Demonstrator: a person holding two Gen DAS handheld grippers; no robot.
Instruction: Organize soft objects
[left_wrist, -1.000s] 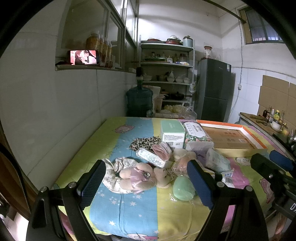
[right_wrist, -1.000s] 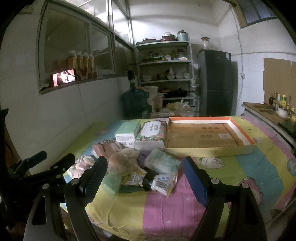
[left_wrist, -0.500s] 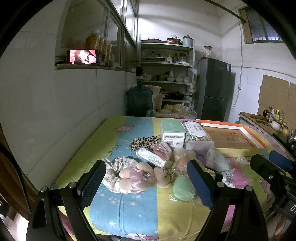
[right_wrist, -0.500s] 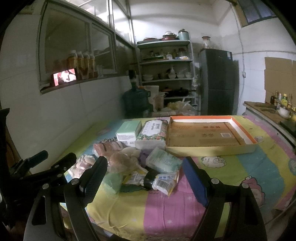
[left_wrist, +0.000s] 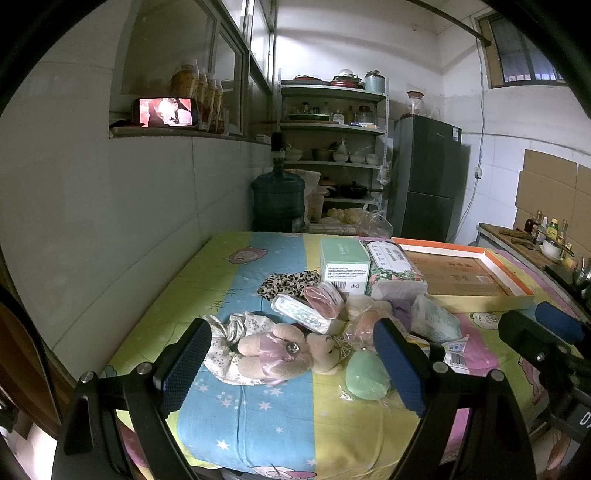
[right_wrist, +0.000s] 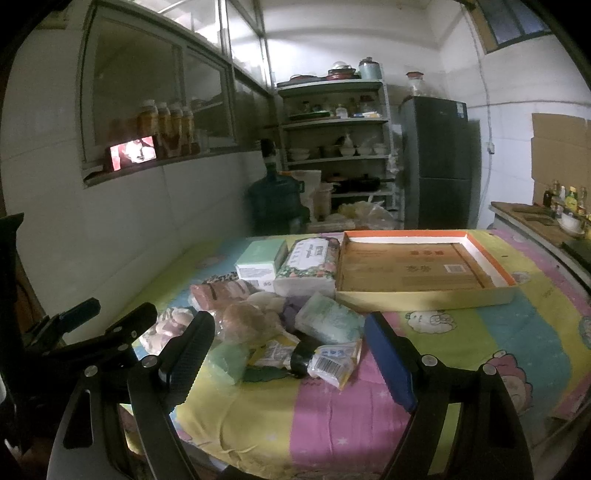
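Note:
A pile of soft things lies on the colourful sheet: a beige plush toy (left_wrist: 284, 354) on floral cloth, a green soft egg in plastic (left_wrist: 367, 374), a leopard cloth (left_wrist: 284, 282), tissue packs (left_wrist: 395, 269) and a mint box (left_wrist: 343, 260). A shallow orange-rimmed cardboard tray (right_wrist: 413, 266) lies empty to the right. My left gripper (left_wrist: 291, 365) is open and empty, held above the near edge in front of the plush toy. My right gripper (right_wrist: 288, 354) is open and empty, in front of the pile (right_wrist: 280, 321). Each gripper shows in the other's view.
The table (left_wrist: 221, 273) stands against a tiled wall on the left. Behind it are a water jug (left_wrist: 279, 201), shelves with dishes (left_wrist: 332, 147) and a dark fridge (left_wrist: 428, 177). A counter with bottles (left_wrist: 543, 236) is at the right.
The right wrist view has crept slightly nearer to the pile. The left gripper has not moved, and nothing was taken hold of.

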